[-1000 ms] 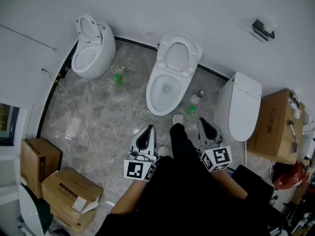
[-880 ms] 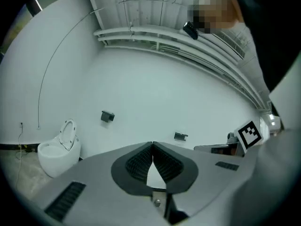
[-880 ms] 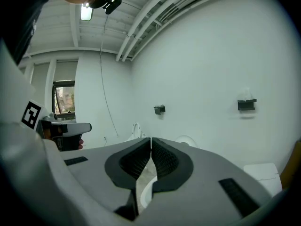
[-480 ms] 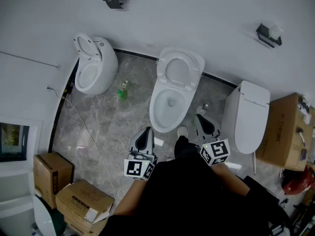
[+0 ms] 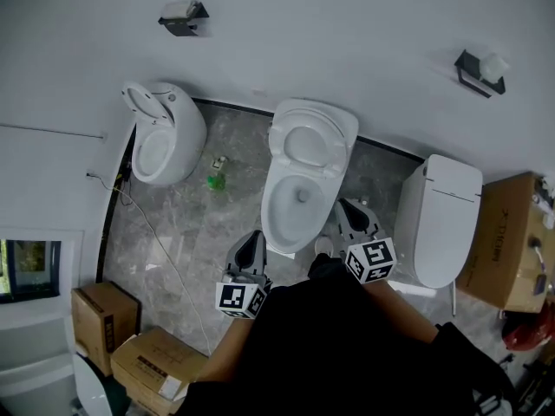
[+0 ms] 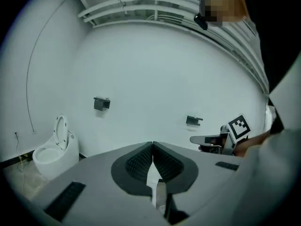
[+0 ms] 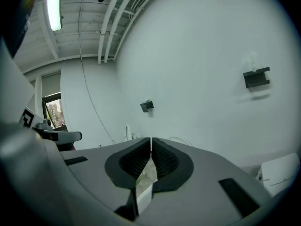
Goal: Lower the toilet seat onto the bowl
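- We stand in a bare room with a grey marbled floor (image 5: 182, 232) and a plain white wall (image 5: 347, 24).
- Nearest to us is the person's dark clothing (image 5: 329, 354), filling the lower edge of the head view, with a pale shoe (image 5: 323, 246) showing just in front of it.
- The left gripper (image 5: 258, 235) hangs over the floor beside the front left of the middle bowl; its own view shows the jaws pressed together with nothing between them.
- The right gripper (image 5: 344, 204) hangs at the bowl's right flank; its jaws are also closed and hold nothing.
- Neither gripper touches the toilet.
- The middle toilet's bowl (image 5: 293, 211) is open towards us, between the two grippers.
- The toilet seat (image 5: 310, 141) is up at the back of that bowl. It appears to lean against the lid behind it, though from this steep angle we cannot separate the two clearly.
- A closed white toilet (image 5: 442, 215) stands to the right, and a rounder one (image 5: 165, 133) with its seat raised stands to the left by the wall.
- A small green bottle (image 5: 215, 181) sits on the floor between the left and middle toilets, and a thin cable (image 5: 165, 258) trails across the tiles.
- Cardboard boxes (image 5: 104, 315) are stacked at the lower left, and another box (image 5: 512, 232) stands at the far right.
- Two dark wall holders (image 5: 182, 16) are fixed high on the wall, one above the left toilet and one above the right.
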`<state>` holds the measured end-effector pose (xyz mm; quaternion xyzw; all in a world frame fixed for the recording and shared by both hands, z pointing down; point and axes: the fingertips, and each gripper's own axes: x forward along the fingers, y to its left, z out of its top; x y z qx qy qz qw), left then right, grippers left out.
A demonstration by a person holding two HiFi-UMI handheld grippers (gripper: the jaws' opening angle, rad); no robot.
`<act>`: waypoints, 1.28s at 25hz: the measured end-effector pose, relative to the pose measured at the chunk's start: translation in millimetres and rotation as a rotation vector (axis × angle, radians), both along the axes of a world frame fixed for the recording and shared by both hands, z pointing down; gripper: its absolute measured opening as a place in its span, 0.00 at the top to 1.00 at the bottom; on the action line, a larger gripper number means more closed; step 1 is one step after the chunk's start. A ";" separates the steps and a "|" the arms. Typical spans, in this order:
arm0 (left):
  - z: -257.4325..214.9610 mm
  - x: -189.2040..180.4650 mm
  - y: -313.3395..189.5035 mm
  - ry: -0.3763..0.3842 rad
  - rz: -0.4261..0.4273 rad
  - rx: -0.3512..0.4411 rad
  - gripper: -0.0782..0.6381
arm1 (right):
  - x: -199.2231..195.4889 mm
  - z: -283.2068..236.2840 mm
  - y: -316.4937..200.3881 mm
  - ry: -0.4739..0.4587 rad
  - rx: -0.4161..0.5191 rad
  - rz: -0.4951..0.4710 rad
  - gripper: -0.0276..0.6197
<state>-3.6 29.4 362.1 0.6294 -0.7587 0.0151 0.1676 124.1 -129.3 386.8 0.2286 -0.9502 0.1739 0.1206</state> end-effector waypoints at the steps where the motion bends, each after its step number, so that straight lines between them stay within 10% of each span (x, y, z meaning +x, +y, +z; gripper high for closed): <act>1: 3.7 -2.0 -8.5 0.003 -0.007 -0.006 0.87 | -2.8 3.9 -11.1 0.003 -0.002 -0.005 0.91; 15: 41.6 -76.0 -121.6 -0.012 -0.023 -0.019 0.87 | -48.4 30.7 -116.8 0.062 0.065 0.009 0.91; 32: 141.9 -180.4 -276.2 0.013 0.211 -0.137 0.87 | -120.5 95.6 -192.8 0.186 0.052 0.169 0.90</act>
